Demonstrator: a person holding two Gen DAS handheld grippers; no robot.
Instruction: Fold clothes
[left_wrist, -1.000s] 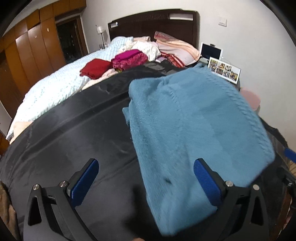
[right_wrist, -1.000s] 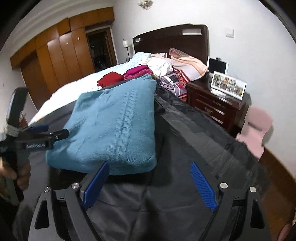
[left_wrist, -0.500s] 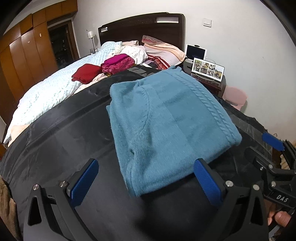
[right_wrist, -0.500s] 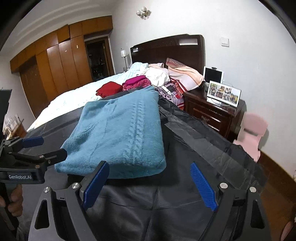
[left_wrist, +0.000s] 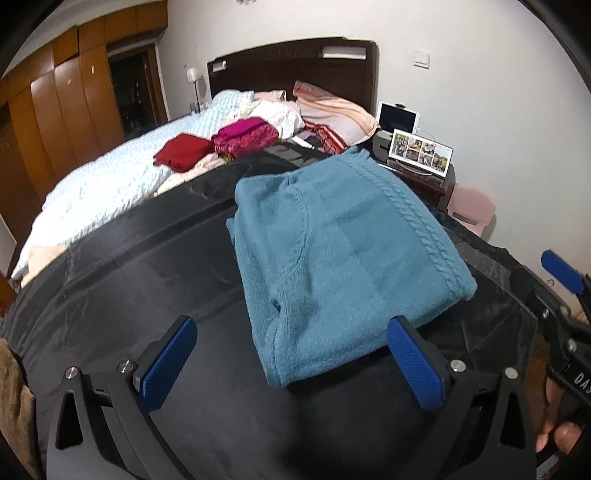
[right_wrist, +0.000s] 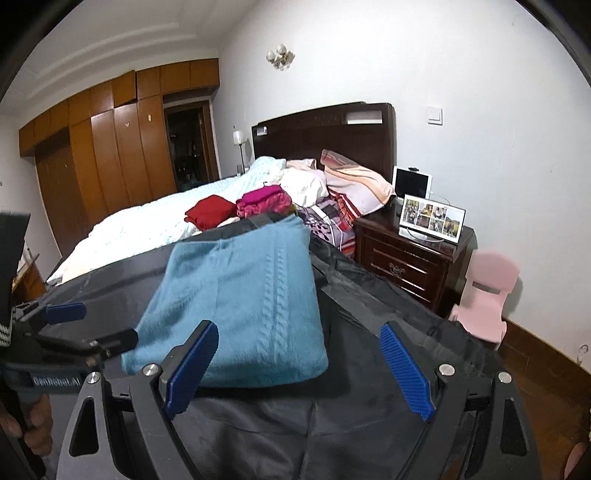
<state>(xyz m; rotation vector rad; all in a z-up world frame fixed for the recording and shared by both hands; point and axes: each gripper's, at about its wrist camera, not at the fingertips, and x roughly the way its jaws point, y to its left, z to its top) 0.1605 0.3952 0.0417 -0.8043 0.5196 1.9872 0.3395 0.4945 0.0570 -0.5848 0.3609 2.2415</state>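
The folded teal sweater (left_wrist: 340, 254) lay on the black sheet (left_wrist: 129, 280) covering the bed's foot. The left gripper (left_wrist: 291, 365) and right gripper (right_wrist: 299, 373) stood wide apart, holding nothing. Only the right view showed the wall lamp (right_wrist: 280, 56)

The black sheet (left_wrist: 122, 280) runs off the lower edge of both views, its near end hidden behind the gripper frames. A hand (left_wrist: 557, 439) is cut off at the right border of the left wrist view, only fingers showing. The photos in the picture frame (right_wrist: 431, 218) on the nightstand are too small to make out. The pink chair (right_wrist: 487, 295) shows soft and blurred.
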